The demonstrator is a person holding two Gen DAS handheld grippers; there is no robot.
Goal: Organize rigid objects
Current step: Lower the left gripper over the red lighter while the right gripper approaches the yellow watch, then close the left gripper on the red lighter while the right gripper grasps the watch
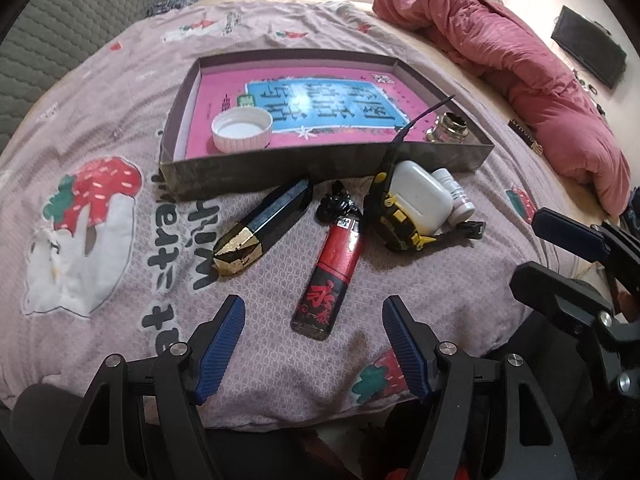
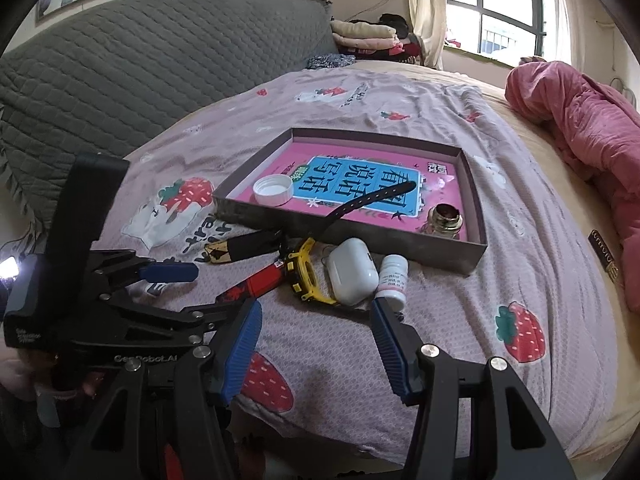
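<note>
With a white cap [image 1: 242, 127] and brass fitting [image 1: 449, 128] in the tray [image 1: 320, 168], five items wait below it in the frame, and the left gripper [image 1: 314, 344] and right gripper [image 2: 316, 344] are both wide and empty.

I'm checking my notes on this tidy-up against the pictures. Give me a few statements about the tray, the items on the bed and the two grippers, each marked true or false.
1. The white cap lies inside the tray. True.
2. The red and black tube is in the tray. False: it lies on the bedsheet in front of the tray.
3. The left gripper is open and holds nothing. True.
4. The right gripper is shut on the small white bottle. False: it is open, and the bottle stands free.
5. The brass piece sits in the tray. True.
</note>
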